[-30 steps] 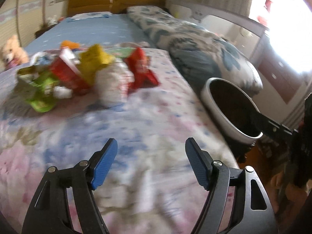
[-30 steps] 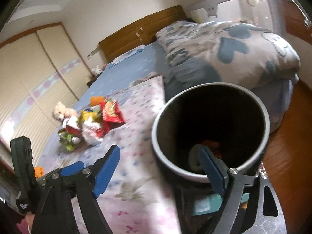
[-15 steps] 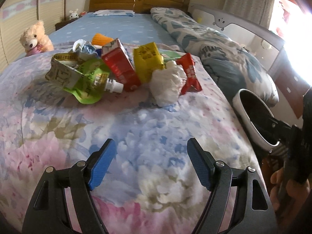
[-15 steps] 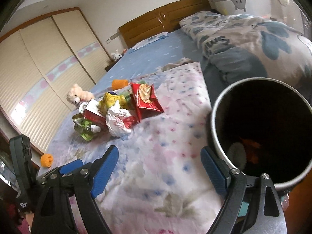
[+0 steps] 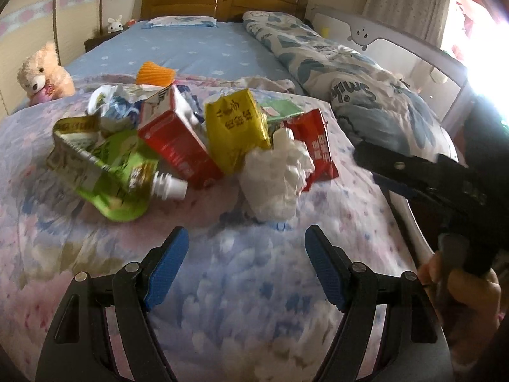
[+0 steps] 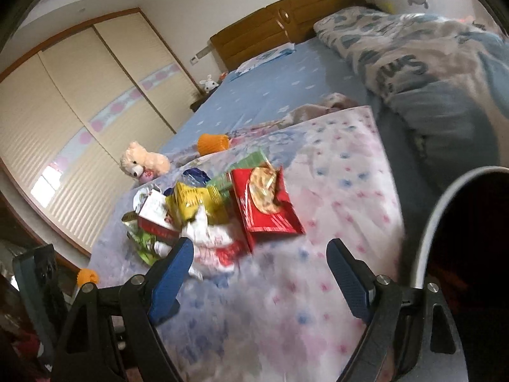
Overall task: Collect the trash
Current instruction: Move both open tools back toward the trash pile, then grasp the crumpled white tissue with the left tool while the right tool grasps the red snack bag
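Right gripper (image 6: 259, 273), fingers wide apart and empty, above floral quilt (image 6: 334, 172); trash pile (image 6: 216, 210) just ahead, bin (image 6: 426, 229) at right.

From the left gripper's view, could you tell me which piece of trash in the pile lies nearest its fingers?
The crumpled white tissue lies nearest the open left gripper; the green spout pouch, red carton and yellow packet sit farther back.

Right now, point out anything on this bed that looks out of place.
A heap of trash sits on the floral blanket: a crumpled tissue, a red carton, a yellow packet, a torn green spout pouch and a red wrapper.
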A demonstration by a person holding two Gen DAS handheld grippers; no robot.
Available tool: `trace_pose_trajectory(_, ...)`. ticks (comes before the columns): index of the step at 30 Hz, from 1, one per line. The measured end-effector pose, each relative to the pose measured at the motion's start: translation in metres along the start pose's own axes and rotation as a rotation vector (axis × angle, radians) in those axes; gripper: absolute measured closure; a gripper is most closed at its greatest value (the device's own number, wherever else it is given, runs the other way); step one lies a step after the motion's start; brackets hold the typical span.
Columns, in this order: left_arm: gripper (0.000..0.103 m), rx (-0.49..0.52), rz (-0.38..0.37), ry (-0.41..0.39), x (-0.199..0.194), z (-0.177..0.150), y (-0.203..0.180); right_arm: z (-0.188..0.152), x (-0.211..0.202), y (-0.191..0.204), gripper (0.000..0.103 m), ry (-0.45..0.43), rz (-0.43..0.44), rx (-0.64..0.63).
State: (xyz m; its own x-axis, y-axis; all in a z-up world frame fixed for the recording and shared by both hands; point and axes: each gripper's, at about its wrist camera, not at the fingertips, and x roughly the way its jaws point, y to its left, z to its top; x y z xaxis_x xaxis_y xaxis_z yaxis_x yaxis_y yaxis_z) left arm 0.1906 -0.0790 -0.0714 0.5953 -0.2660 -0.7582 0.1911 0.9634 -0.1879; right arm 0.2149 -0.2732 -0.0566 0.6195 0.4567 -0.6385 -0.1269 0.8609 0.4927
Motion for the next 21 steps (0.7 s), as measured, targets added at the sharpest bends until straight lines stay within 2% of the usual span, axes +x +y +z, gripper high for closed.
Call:
trace_pose_trajectory(3,0.026,-0.007,-0.019,0.002,0.009,0.008,-0.002,0.010,0.020,-0.002,0.021,0.028,0.018,0.006)
trace_pose_trajectory(6,0.026,-0.007,-0.030,0.002,0.017,0.013,-0.005,0.019,0.036,-0.007,0.032,0.051,0.024,0.022)
trace_pose_trajectory(8,0.028,-0.003,-0.046,-0.004,0.022,0.017,-0.009,0.022,0.046,-0.011,0.049,0.070,0.028,0.037)
trace_pose_trajectory(9,0.039,0.000,-0.050,-0.007,0.025,0.018,-0.010,0.022,0.050,-0.013,0.054,0.080,0.026,0.044)
trace_pose_trajectory(10,0.058,0.004,-0.056,0.001,0.028,0.019,-0.011,0.021,0.051,-0.013,0.060,0.082,0.025,0.048)
trace_pose_trajectory(12,0.076,-0.005,-0.095,0.030,0.035,0.020,-0.009,0.019,0.050,-0.015,0.065,0.078,0.035,0.050)
trace_pose_trajectory(14,0.078,-0.003,-0.095,0.014,0.033,0.019,-0.008,0.016,0.045,-0.017,0.098,0.076,0.049,0.056)
trace_pose_trajectory(21,0.081,-0.008,-0.103,-0.014,0.011,0.008,-0.001,-0.003,0.015,-0.014,0.100,0.051,0.059,0.064)
